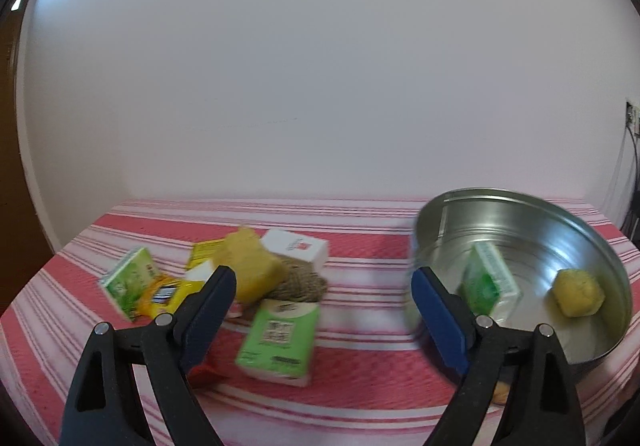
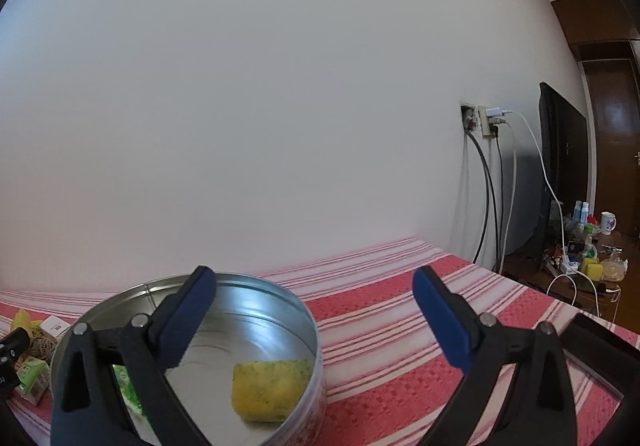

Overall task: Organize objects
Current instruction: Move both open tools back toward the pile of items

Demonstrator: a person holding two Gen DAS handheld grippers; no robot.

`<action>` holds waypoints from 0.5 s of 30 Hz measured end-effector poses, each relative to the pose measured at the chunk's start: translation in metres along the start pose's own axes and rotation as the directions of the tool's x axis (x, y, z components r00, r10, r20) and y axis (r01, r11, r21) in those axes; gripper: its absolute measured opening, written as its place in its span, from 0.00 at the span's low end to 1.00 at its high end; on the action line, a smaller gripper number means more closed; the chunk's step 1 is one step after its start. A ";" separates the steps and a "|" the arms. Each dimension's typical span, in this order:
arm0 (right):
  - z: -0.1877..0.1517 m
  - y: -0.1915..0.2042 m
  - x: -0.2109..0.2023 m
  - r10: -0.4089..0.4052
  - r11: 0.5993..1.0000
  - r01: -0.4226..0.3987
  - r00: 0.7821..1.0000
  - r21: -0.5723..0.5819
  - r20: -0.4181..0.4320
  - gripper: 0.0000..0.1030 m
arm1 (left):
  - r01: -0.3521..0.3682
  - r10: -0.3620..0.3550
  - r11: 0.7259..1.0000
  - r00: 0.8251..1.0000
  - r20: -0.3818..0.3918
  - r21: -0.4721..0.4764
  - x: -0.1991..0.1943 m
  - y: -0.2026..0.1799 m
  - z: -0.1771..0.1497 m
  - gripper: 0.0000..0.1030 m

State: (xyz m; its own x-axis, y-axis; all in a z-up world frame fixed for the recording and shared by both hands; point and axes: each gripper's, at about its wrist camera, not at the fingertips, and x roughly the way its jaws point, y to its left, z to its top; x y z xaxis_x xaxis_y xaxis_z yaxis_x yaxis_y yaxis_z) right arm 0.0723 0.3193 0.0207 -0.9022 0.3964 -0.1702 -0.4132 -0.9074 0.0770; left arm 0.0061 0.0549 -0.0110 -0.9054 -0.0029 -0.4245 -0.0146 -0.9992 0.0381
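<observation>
A round metal tin stands on the right of the striped cloth; inside it lie a green tissue pack and a yellow sponge. My left gripper is open and holds nothing, hovering between the tin and a pile on the left: a yellow sponge, a white box, a ball of twine, green packs and a yellow packet. In the right wrist view my right gripper is open and empty over the tin, where the sponge lies.
The red and white striped cloth covers the table against a white wall. To the right are a wall socket with cables, a dark screen and a cluttered low surface. A dark object sits at the table's right edge.
</observation>
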 end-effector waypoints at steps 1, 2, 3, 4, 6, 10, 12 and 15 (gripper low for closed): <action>-0.001 0.002 -0.002 -0.002 1.000 0.002 1.000 -0.001 -0.001 0.97 | -0.003 0.003 1.000 1.000 -0.003 -0.001 0.000 0.003 -0.001 0.88; -0.001 0.005 -0.004 -0.005 1.000 0.005 1.000 -0.002 -0.003 0.97 | -0.005 0.005 1.000 1.000 -0.007 -0.003 0.001 0.007 -0.002 0.88; -0.002 0.007 -0.006 -0.007 1.000 0.007 1.000 -0.002 -0.005 0.97 | -0.007 0.007 1.000 1.000 -0.011 -0.004 0.002 0.012 -0.003 0.88; -0.002 0.009 -0.008 -0.007 1.000 0.007 1.000 -0.001 -0.005 0.97 | -0.012 0.012 1.000 1.000 -0.016 -0.004 0.003 0.017 -0.004 0.88; -0.003 0.012 -0.013 -0.011 1.000 0.011 1.000 0.006 -0.008 0.97 | -0.022 0.021 1.000 1.000 -0.018 -0.002 0.004 0.022 -0.006 0.88; -0.006 0.024 -0.024 0.000 1.000 0.000 1.000 0.025 -0.019 0.97 | -0.036 0.036 0.999 0.999 -0.024 -0.004 0.007 0.034 -0.009 0.88; -0.007 0.032 -0.032 -0.003 1.000 0.003 1.000 0.014 -0.001 0.97 | -0.043 0.043 0.999 0.999 -0.029 -0.005 0.007 0.040 -0.010 0.88; -0.009 0.045 -0.040 0.024 1.000 -0.025 1.000 0.015 0.005 0.97 | -0.046 0.046 0.999 0.999 -0.027 -0.014 0.004 0.048 -0.010 0.88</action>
State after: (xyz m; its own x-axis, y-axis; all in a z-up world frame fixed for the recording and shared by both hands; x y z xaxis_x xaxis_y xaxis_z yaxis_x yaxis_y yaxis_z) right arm 0.0909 0.2614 0.0220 -0.9127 0.3748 -0.1629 -0.3928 -0.9146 0.0962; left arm 0.0060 0.0063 -0.0197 -0.8934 -0.0499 -0.4465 0.0335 -0.9984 0.0447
